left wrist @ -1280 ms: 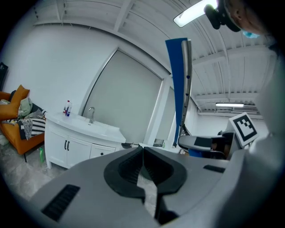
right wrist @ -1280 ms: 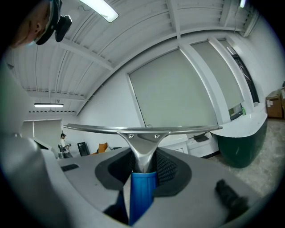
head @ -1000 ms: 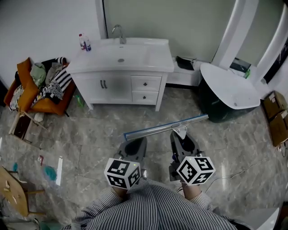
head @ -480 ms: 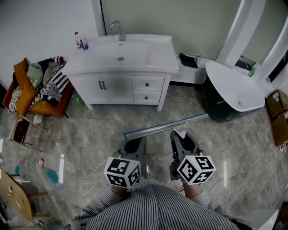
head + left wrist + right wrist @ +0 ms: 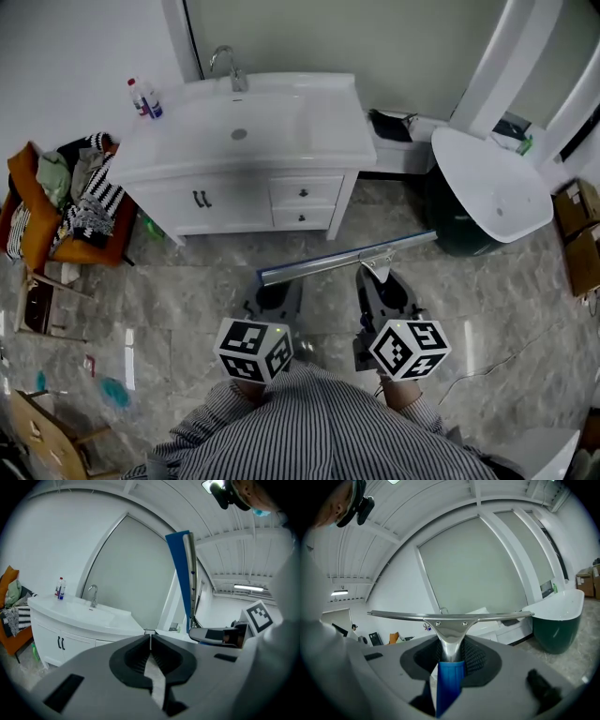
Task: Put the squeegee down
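Head view: the vanity [image 5: 309, 141] looms nearer than a second ago, so the squeegee [image 5: 347, 256] is being carried toward it, level above the floor [image 5: 178, 300], ahead of the right gripper [image 5: 378, 279].

Left gripper view: the left gripper [image 5: 150, 637] is closed on nothing.

Right gripper view: the jaws clamp the squeegee's blue handle, so it is not yet put down.

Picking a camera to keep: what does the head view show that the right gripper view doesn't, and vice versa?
Head view only: the cabinet drawers and door handles. Right gripper view only: the squeegee's blue handle, clamped by the right hand-held gripper. Both: the squeegee's metal bar and the green tub.
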